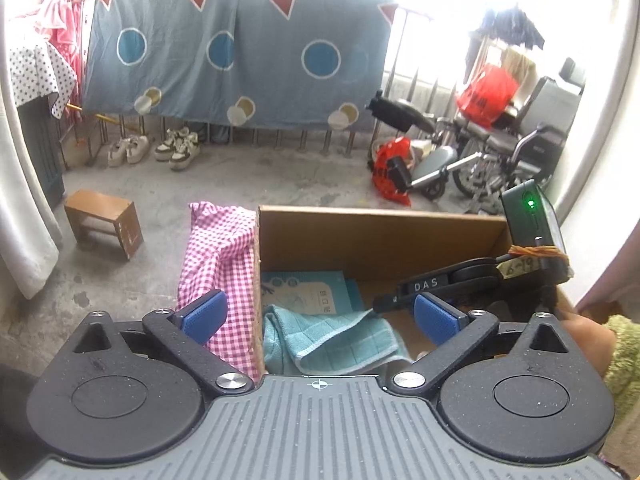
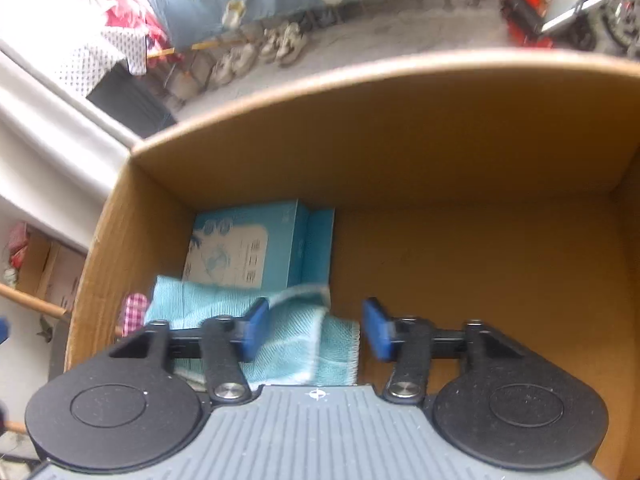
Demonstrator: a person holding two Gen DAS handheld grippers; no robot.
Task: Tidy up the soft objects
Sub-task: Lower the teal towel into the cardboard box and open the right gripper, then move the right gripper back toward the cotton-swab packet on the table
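An open cardboard box [image 1: 380, 216] [image 2: 400, 140] holds a folded teal towel [image 1: 336, 344] [image 2: 296, 340] lying against a light-blue carton [image 1: 304, 290] [image 2: 244, 248]. A pink gingham cloth [image 1: 220, 256] [image 2: 134, 312] drapes over the box's left wall. My left gripper [image 1: 320, 316] hovers over that wall, jaws wide open, nothing held. My right gripper [image 2: 316, 330] is inside the box, open; the towel's edge lies beneath and between its pads, which do not press it. The right tool's black housing [image 1: 448, 280] shows in the left wrist view. A green fuzzy item [image 1: 624, 360] peeks in at the right edge.
The box's right half has a bare floor [image 2: 480, 280]. On the concrete floor beyond stand a small wooden stool [image 1: 102, 220], pairs of shoes [image 1: 156, 148] and a wheelchair [image 1: 500, 148] with red bags. A blue patterned sheet [image 1: 240, 52] hangs over a railing.
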